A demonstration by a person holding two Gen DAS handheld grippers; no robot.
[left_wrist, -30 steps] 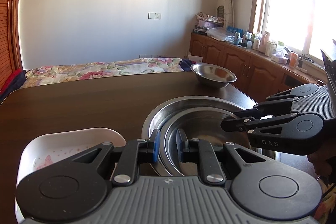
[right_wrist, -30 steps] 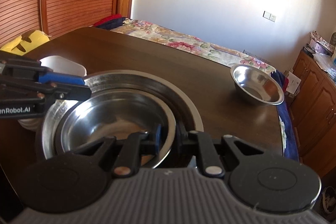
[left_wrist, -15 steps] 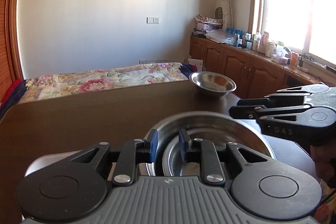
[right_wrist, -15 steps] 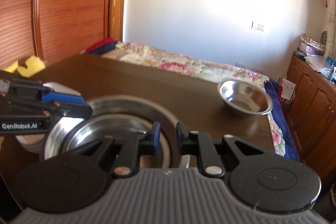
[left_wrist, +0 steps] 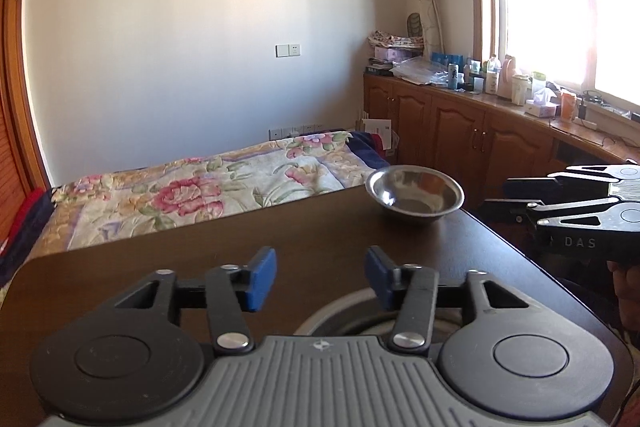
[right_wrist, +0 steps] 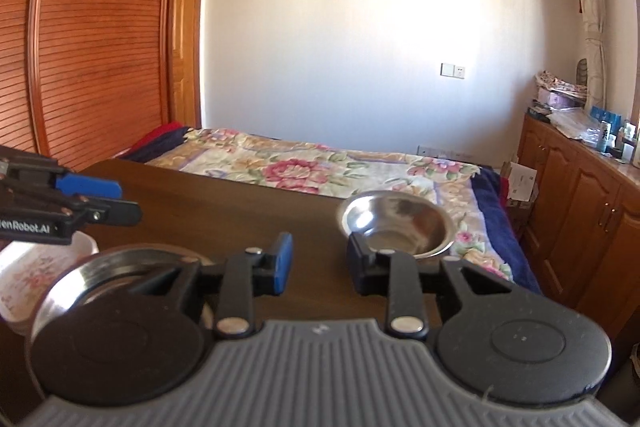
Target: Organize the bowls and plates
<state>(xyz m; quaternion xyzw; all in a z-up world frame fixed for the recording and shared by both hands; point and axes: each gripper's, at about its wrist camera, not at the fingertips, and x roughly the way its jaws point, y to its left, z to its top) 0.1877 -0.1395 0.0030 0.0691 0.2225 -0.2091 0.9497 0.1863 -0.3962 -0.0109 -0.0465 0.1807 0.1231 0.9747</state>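
both tools have just been opening their jaws, and we find nothing between either pair. the left tool (left_wrist: pixel 321 275) now stands spread above the bare brown tabletop (left_wrist: pixel 200 267), where a second ago it sat nearly closed over the near rim of the nested steel bowls (right_wrist: pixel 100 267). the right tool (right_wrist: pixel 320 259) is likewise parted, less widely, and has likewise drawn back from that rim. both views now look higher, taking in more of the wall and the flowered bed (left_wrist: pixel 180 187) than they did a second ago. we judge that the inner bowl has been set into the larger one and released, so that part of the stacking looks done. the small steel bowl (left_wrist: pixel 415 195) sits alone by the far right corner of the tabletop, well apart from the stack; we judge it the likely next item. the white flowered dish (right_wrist: pixel 36 275) lies just beside the stack on its left. as to what is hidden: in the left view only a sliver of the stack's rim shows past the tool body; in the right view the tool covers most of the stack, so we cannot confirm how squarely the inner bowl is seated. the white dish is cut off at the frame edge.
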